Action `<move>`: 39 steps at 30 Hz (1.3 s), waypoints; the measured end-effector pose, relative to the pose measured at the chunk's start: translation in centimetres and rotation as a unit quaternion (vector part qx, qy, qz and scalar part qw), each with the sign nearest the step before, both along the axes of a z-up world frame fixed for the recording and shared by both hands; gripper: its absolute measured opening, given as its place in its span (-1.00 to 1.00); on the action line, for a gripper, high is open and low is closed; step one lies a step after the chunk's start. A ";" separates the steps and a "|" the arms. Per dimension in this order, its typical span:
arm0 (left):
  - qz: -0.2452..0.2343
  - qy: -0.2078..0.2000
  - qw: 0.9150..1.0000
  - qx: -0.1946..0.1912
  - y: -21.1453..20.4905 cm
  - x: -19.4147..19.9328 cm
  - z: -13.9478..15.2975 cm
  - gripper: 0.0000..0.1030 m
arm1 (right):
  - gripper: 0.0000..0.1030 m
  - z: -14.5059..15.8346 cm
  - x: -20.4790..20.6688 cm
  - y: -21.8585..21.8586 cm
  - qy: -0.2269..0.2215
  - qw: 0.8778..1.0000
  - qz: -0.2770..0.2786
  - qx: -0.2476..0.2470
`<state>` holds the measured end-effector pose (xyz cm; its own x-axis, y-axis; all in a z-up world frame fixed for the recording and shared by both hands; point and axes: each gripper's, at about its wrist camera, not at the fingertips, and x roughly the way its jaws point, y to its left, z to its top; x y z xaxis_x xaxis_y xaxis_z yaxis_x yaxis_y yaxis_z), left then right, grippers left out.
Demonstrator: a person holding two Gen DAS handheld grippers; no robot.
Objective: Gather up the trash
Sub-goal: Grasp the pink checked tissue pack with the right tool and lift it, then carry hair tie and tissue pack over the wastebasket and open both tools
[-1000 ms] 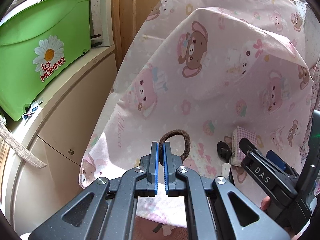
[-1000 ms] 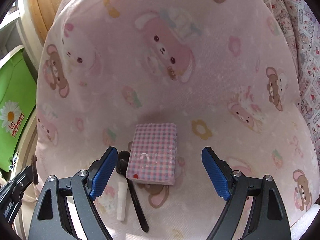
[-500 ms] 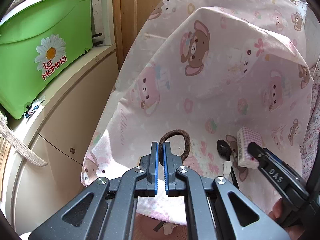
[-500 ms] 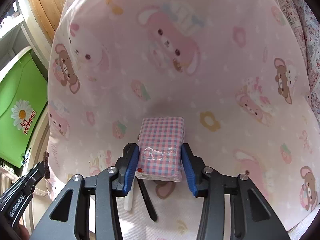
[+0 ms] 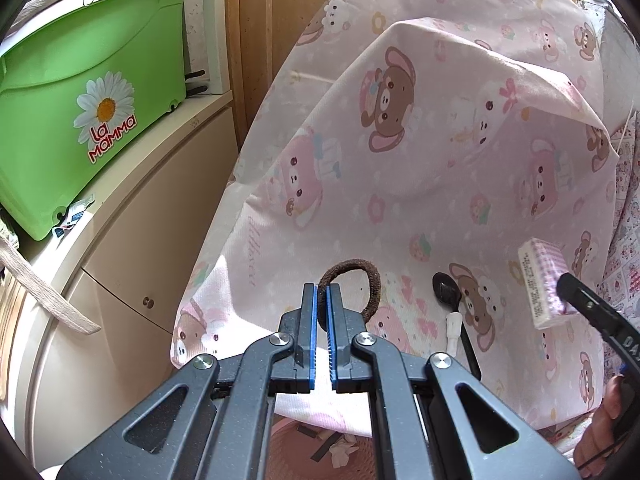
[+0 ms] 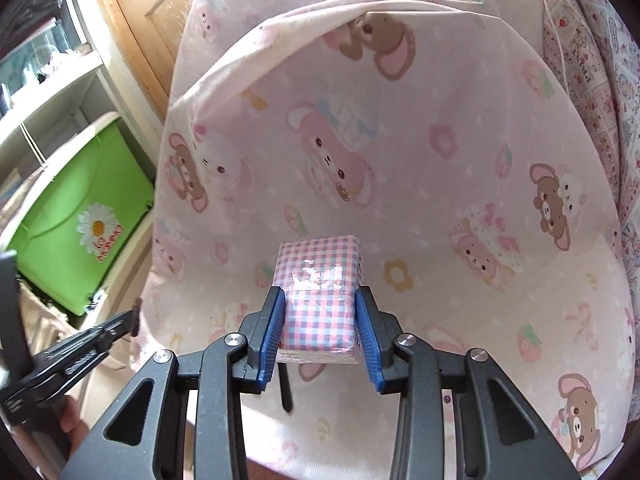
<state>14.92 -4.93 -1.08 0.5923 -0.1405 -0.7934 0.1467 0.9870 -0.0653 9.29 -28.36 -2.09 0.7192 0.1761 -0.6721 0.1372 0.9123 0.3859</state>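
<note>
Gripping pink-checked tissue pack (image 6: 320, 300), right gripper (image 6: 320, 322) jaws just closed on its long sides; pack lifted clear of bear-print cloth (image 6: 440, 160), long axis running fwd along the fingers. Left gripper (image 5: 322, 312) clenched on brown hair tie (image 5: 356, 280), loop sticking out ahead of tips, near cloth's front edge. Black spoon (image 5: 444, 286) + small white tube (image 5: 453, 328) lie on cloth btwn the two grippers, nearer left one. Pink bin (image 5: 316, 448) below cloth's front edge, mostly hidden behind left gripper; contents unclear.
</note>
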 end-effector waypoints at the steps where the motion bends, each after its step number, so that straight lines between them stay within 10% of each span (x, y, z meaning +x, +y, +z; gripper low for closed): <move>1: 0.000 0.000 1.000 0.000 0.1 0.0 0.0 -0.92 | -0.26 0.0 -0.1 -0.3 0.002 1.000 0.010 0.011; 7: -0.001 0.002 1.000 -0.002 0.4 -0.6 -0.1 -0.92 | -0.26 -1.4 -0.3 -1.4 0.048 0.996 0.056 0.059; 16: 0.000 -0.002 1.000 -0.002 0.6 -0.6 0.3 -0.92 | -0.18 -4.5 0.1 0.9 0.099 0.991 0.085 -0.006; 20: 0.003 0.003 1.000 -0.005 0.8 -0.6 0.2 -0.92 | 0.40 -4.7 -0.1 2.3 0.094 0.991 0.071 -0.071; 29: 0.003 0.000 1.000 0.003 0.7 -0.6 0.2 -0.92 | 0.40 -5.2 0.1 5.6 0.081 0.977 0.079 -0.183; 32: 0.003 0.001 1.000 0.004 0.7 -0.7 0.2 -0.92 | 0.08 -5.5 0.1 5.9 0.080 0.977 0.076 -0.182; 39: 0.003 -0.002 1.000 0.006 0.8 -0.9 0.3 -0.92 | -0.01 -4.4 -0.5 4.5 0.059 0.985 0.045 -0.159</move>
